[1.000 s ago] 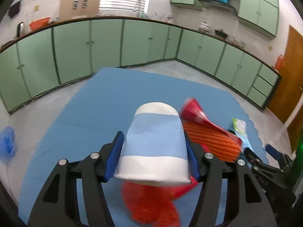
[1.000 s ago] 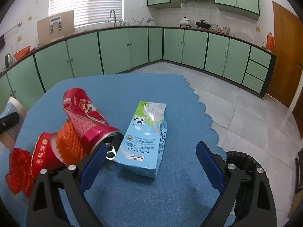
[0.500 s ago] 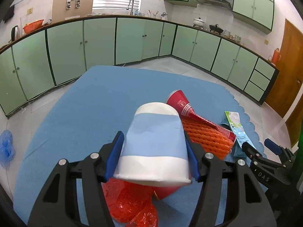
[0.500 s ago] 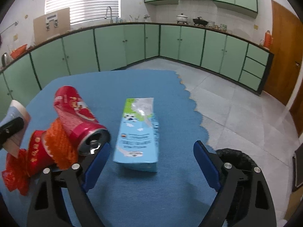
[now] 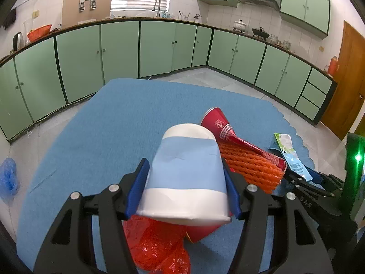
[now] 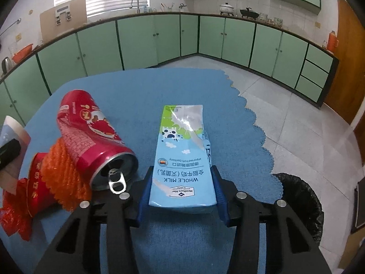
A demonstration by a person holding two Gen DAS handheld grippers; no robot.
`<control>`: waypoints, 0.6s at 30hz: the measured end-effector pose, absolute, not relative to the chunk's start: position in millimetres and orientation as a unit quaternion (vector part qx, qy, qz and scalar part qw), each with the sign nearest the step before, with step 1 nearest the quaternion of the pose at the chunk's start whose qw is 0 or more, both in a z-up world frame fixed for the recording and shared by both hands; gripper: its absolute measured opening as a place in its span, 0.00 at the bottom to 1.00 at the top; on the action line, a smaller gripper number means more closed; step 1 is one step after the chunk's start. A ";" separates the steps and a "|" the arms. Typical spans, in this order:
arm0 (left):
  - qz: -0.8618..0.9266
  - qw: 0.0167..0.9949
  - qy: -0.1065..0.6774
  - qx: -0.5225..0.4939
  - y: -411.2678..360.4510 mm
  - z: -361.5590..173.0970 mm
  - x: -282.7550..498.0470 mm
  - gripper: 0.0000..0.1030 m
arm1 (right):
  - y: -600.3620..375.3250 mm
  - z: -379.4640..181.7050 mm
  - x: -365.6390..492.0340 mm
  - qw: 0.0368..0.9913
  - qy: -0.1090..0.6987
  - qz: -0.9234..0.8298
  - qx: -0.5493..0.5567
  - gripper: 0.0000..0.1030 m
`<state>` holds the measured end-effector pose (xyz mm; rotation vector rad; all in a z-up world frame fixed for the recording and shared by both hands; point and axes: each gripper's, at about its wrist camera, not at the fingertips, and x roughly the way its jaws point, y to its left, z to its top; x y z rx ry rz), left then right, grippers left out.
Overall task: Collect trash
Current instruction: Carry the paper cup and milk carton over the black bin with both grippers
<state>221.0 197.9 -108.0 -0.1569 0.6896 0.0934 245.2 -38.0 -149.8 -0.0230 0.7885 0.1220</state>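
My left gripper (image 5: 186,180) is shut on a blue and white paper cup (image 5: 186,173) and holds it above the blue table mat (image 5: 109,132). My right gripper (image 6: 181,182) is closed around the near end of a flattened blue whole-milk carton (image 6: 182,157) lying on the mat (image 6: 182,86). A dented red can (image 6: 91,134) lies left of the carton, on orange foam netting (image 6: 61,171), a red paper cup (image 6: 37,182) and red plastic wrap (image 6: 13,207). The can (image 5: 225,132), netting (image 5: 248,166) and wrap (image 5: 157,248) also show in the left wrist view.
A bin lined with a black bag (image 6: 301,196) stands on the tiled floor just right of the mat's scalloped edge. Green kitchen cabinets (image 5: 159,45) run along the walls. A blue plastic bag (image 5: 8,178) lies on the floor at left.
My right gripper has moved forward and closed its jaws onto the milk carton. My left gripper keeps holding the paper cup and has shifted a little.
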 end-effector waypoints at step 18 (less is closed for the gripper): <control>0.040 0.949 0.307 -0.060 176.7 -72.9 210.8 0.57 | -61.0 -119.2 205.8 0.923 0.377 0.077 -0.007 0.45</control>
